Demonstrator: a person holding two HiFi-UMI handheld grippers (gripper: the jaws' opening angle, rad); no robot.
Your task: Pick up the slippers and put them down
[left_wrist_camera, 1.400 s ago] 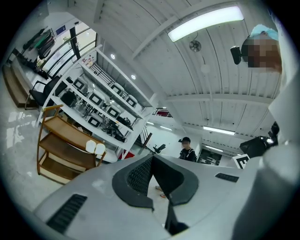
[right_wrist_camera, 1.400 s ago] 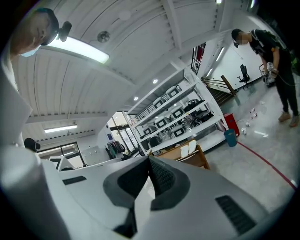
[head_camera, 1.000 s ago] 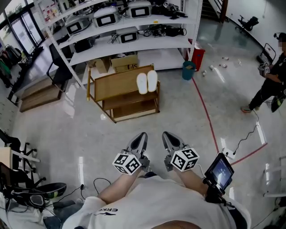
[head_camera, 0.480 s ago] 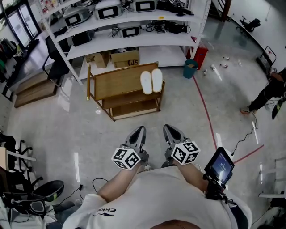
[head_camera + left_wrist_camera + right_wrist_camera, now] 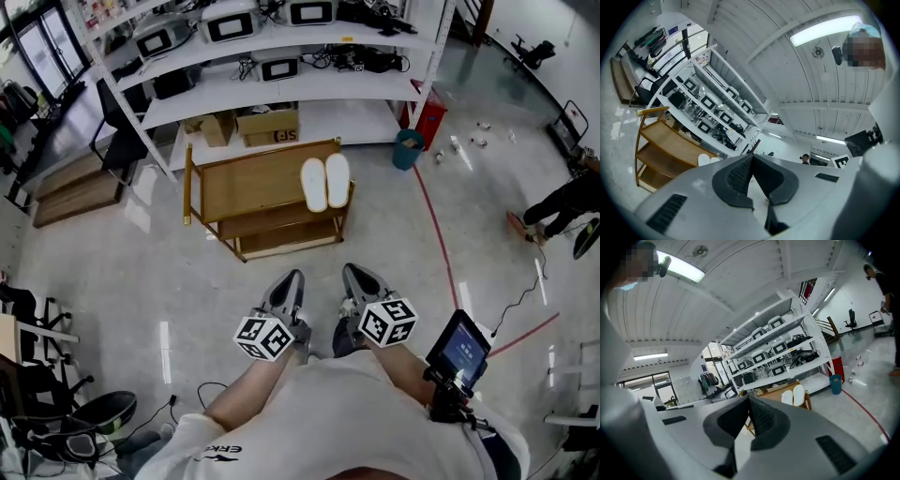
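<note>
A pair of white slippers (image 5: 325,182) lies side by side, soles up, at the right end of the top of a low wooden shelf rack (image 5: 246,184). In the right gripper view the slippers (image 5: 793,396) show ahead past the jaws, and the left gripper view has them (image 5: 708,161) small beyond its jaws. My left gripper (image 5: 290,279) and right gripper (image 5: 355,274) are held side by side close to my body, well short of the rack. Both are shut with nothing between their jaws.
A tall white shelving unit (image 5: 281,84) with boxes and devices stands behind the rack. A teal bin (image 5: 408,148) and a red box (image 5: 429,114) sit to its right. A red floor line (image 5: 441,244) runs to the right; a person (image 5: 562,199) stands far right. Chairs (image 5: 47,412) crowd the left.
The rack and slippers have come nearer and lower in the head view as I move toward them. Both grippers stay shut and side by side.
</note>
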